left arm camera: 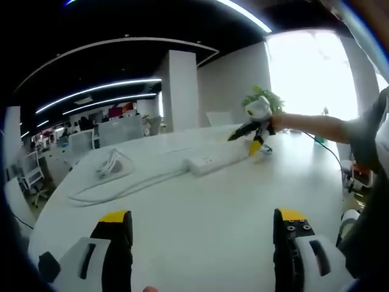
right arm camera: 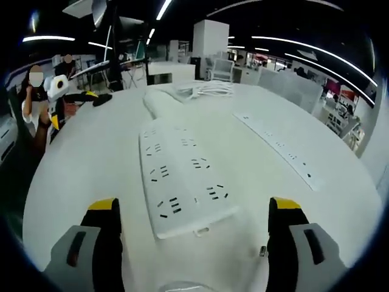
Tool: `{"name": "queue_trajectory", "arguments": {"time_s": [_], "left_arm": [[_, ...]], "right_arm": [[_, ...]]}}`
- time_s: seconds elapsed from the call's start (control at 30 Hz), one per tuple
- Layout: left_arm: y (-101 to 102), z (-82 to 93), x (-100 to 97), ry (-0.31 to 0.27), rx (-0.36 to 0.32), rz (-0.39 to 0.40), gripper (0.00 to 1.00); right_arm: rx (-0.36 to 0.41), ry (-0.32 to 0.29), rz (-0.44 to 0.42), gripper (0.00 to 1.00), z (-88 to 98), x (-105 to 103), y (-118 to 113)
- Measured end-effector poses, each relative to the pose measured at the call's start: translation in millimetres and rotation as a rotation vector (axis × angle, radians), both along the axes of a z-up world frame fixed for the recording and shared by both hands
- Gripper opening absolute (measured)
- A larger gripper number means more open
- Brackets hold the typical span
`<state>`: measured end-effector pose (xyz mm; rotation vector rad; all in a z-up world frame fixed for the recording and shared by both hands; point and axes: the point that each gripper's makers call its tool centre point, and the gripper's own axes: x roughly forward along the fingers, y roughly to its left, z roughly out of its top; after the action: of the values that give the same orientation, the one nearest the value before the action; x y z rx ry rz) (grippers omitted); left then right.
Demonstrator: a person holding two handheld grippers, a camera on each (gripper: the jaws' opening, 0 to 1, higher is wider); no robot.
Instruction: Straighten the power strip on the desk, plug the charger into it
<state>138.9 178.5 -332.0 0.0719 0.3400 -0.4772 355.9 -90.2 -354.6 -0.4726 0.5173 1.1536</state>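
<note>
White desk [right arm camera: 91, 158] in an open office: the power strip [right arm camera: 182, 182] lies just ahead of the right gripper [right arm camera: 193, 222], between its wide-open, empty jaws; the left gripper [left arm camera: 203, 234], equally wide and empty, hangs well back from it. Its coiled cable [left arm camera: 112, 167] lies far beyond the left jaws. A one-sided nudge may skew the strip, its cable dragging; no charger can be made out

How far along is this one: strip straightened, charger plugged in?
Done: nothing clearly; every visible socket on the white power strip is empty. In hand: the right gripper sits open at the near end of the strip, jaws on either side of it and not gripping. The left gripper is open over bare desk. Left: aligning the strip and plugging in the charger, which I cannot pick out.
</note>
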Motion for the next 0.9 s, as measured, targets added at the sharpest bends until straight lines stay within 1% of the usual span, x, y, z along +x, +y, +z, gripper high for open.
{"name": "queue_trajectory", "arguments": {"time_s": [0.07, 0.17, 0.4, 0.5, 0.57, 0.73, 0.83, 0.9], "left_arm": [[-1, 0.2, -0.1, -0.002, 0.002, -0.003, 0.99], [-2, -0.3, -0.6, 0.002, 0.002, -0.007, 0.99], [-6, -3.0, -1.1, 0.011, -0.002, -0.017, 0.99], [-7, -1.0, 0.0, 0.001, -0.008, -0.018, 0.99], [-7, 0.2, 0.2, -0.002, -0.012, -0.018, 0.99], [-11, 0.8, -0.4, -0.003, -0.005, -0.027, 0.99], [-12, -0.7, -1.4, 0.002, -0.001, -0.032, 0.99], [-12, -1.7, -1.9, 0.004, 0.005, -0.031, 0.99]], "right_arm": [[0.023, -0.002, -0.018, 1.00, 4.6, 1, -5], [0.029, -0.020, -0.044, 1.00, 8.0, 1, -13], [0.061, -0.039, -0.097, 1.00, 18.4, 2, -36], [0.072, -0.054, -0.118, 1.00, 21.9, 1, -45], [0.085, -0.054, -0.132, 1.00, 23.8, 5, -52], [0.087, -0.075, -0.156, 1.00, 24.7, -6, -64], [0.100, -0.093, -0.173, 1.00, 31.5, -12, -74], [0.116, -0.092, -0.186, 1.00, 34.6, -18, -81]]}}
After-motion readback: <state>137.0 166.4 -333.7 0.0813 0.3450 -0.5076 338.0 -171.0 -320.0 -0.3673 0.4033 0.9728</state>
